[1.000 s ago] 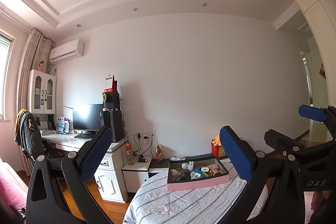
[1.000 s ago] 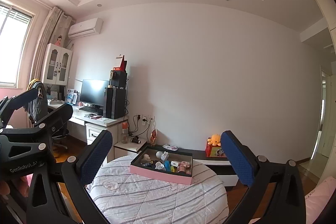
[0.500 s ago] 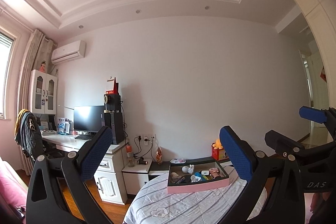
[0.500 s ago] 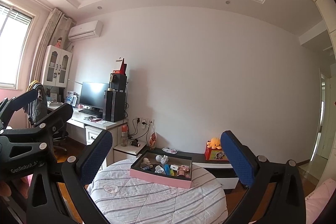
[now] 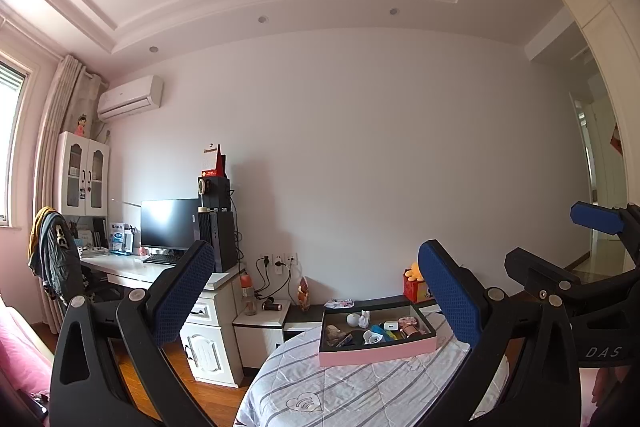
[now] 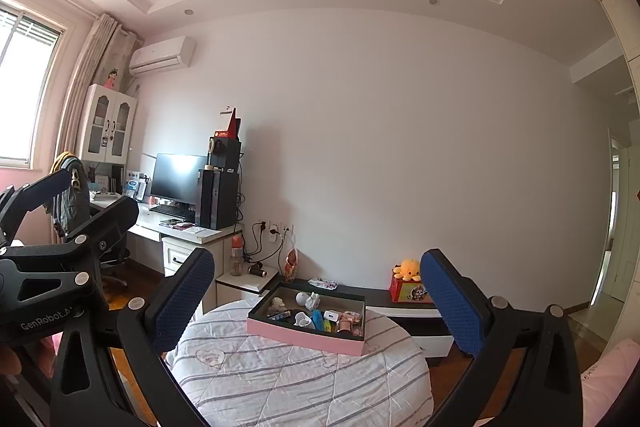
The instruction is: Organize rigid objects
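My left hand-held gripper [image 5: 316, 301] is spread wide, its two blue-padded fingers far apart at the lower left and lower right of the left wrist view, with nothing between them and nothing touching the pads. My right hand-held gripper [image 6: 318, 301] is spread just as wide in its own view and is likewise empty. Each one shows in the other's camera: the right one's black frame sits at the right edge of the left view, and the left one's frame at the left edge of the right view.

The pink tray [image 5: 376, 350] lies in the lower middle of the left wrist view, flat on the round table [image 5: 360, 391] with its striped quilted cover. It sits toward the table's far side, well apart from both grippers. In the right wrist view the pink tray [image 6: 306, 337] is also in the lower middle, framed between the two fingers. Its long axis runs left to right across the frame, tilted so that the right end sits a little lower in the right view; a long side faces me. The inside is dark and holds small things: a white figurine [image 6: 312, 301], a white ball [image 6: 301, 296], a blue piece [image 6: 317, 319], a small white block [image 6: 330, 315] and a pinkish piece [image 6: 349, 319] toward the right end. They are too small to tell more.
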